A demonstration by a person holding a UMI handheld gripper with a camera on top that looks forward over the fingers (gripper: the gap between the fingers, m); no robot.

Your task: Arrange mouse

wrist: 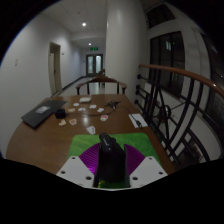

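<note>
Black mouse (108, 160) clamped in gripper (109, 158), one laptop (42, 114) (far side)

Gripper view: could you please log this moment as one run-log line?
claw: shut on mouse | mouse: dark, over green mat | table: laptop far side
</note>
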